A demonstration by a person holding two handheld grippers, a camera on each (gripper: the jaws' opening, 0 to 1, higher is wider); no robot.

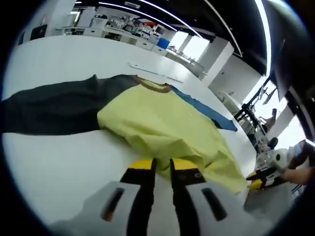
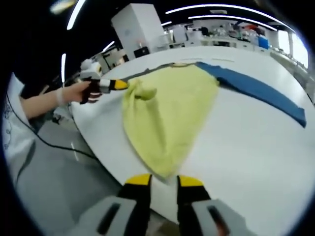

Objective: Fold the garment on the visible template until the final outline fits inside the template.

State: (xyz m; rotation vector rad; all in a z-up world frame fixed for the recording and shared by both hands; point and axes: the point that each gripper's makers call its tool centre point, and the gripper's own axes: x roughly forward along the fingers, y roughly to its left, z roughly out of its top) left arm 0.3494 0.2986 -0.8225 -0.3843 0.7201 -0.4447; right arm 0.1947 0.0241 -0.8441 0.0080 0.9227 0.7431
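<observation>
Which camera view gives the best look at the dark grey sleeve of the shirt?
The left gripper view: the dark grey sleeve stretches flat across the white table from the yellow body to the picture's left edge. In the right gripper view, a thin dark strip shows beyond the yellow fabric, likely that sleeve.

Garment (image 1: 162, 123) hem hidden behind left gripper (image 1: 162, 169), grip unclear.

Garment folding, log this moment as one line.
garment: on table, partly folded | left gripper: shut on garment | right gripper: shut on garment
</observation>
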